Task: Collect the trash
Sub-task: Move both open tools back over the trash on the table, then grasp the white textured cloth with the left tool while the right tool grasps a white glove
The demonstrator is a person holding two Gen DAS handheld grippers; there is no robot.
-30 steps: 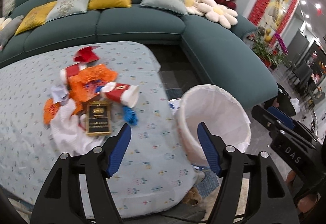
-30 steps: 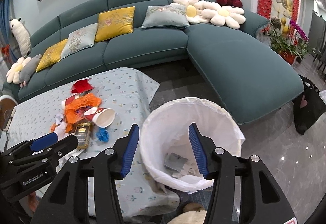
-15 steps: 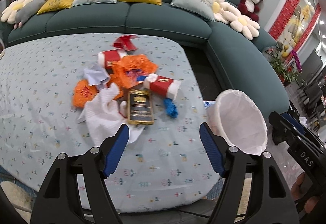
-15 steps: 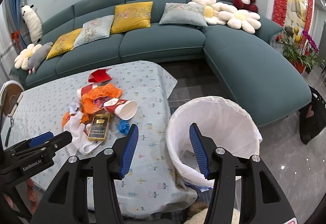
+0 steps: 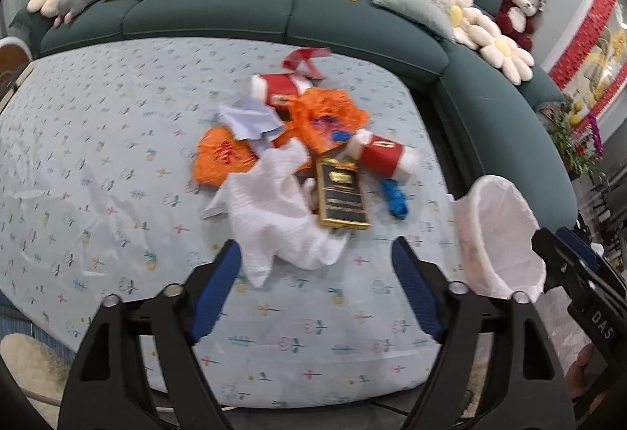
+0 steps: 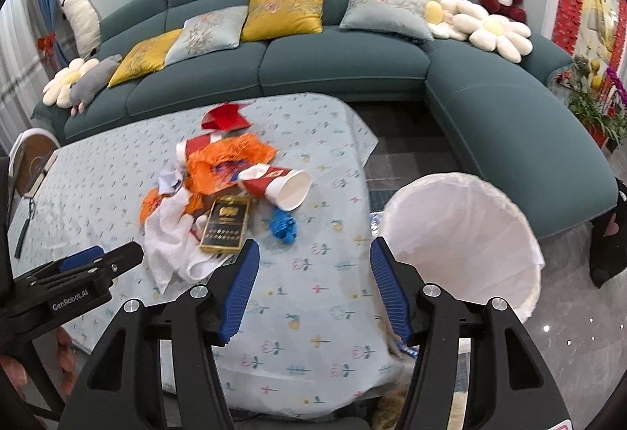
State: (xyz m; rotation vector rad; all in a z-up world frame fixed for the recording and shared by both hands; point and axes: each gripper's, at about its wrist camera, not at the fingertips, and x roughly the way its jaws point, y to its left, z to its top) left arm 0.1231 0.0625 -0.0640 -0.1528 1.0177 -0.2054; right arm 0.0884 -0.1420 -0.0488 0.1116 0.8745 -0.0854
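On the tabletop (image 5: 98,156), under a pale flowered cloth, the trash lies in one heap near the middle. At its left is an orange bag (image 5: 223,158) with a crumpled blue-grey paper (image 5: 250,116) on it. Near of these spreads a white cloth (image 5: 278,210), its near edge reaching down toward the left tongs (image 5: 319,293). Right of the cloth lies a black-and-gold box (image 5: 343,197), flat, overlapping the cloth's edge. Far of it sit a red cup (image 5: 280,89) on its side, a red paper scrap (image 5: 305,58) and a second orange bag (image 5: 329,112). Another red cup (image 6: 276,187) lies on its side with its white mouth toward the right. Just near of that, apart from the box, is a blue wad (image 6: 284,226).

The left tongs hang over the near cloth edge, jaws opening wide, nothing between them. The right tongs (image 6: 315,291) hover over bare tabletop right of the heap, jaws opening, also holding nothing.

Off the tabletop's right end stands a bin (image 6: 505,269) with a white liner, right of the right tongs.
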